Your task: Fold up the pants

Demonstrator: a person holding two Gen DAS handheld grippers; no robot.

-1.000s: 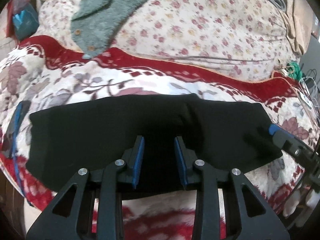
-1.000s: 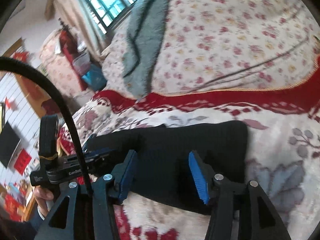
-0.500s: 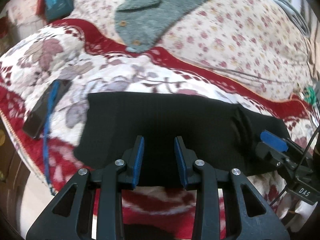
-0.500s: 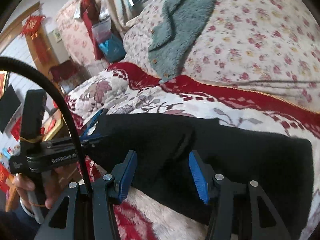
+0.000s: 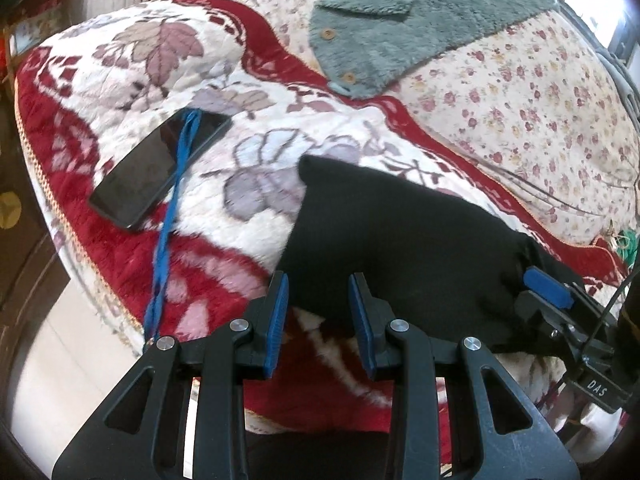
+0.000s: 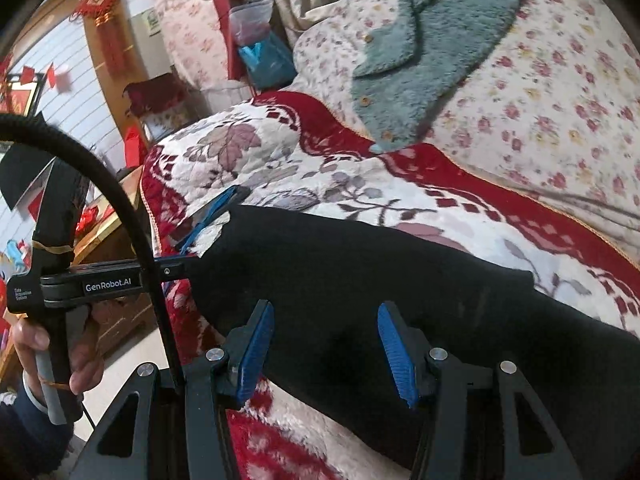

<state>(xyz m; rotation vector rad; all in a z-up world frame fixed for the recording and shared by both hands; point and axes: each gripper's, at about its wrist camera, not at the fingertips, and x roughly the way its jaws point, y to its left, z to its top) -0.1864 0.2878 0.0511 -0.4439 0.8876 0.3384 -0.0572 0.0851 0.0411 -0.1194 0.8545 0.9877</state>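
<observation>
Black pants [image 5: 404, 248], folded into a long band, spread across a red and white leaf-patterned blanket [image 5: 132, 60] on the bed. Left gripper [image 5: 318, 320] poised at the near left corner of the band, jaws a moderate gap apart, blue pads flanking the fabric's edge without clamping it. Right gripper [image 6: 326, 350] low over the near edge further along, jaws spread wide, black cloth lying between the pads but not pinched. Seen from the left wrist, one blue pad of the right gripper resting against the band's right end; seen from the right wrist, left gripper reaching in level at the band's far left end, handle gripped in the person's hand [image 6: 52, 360]. Dark phone [image 5: 160, 168] with a blue cord [image 5: 170, 220] draped over it, lying on the blanket left of the pants, apart from them. Grey fleece garment [image 5: 408, 20] with buttons further back on a floral quilt [image 5: 520, 100]
</observation>
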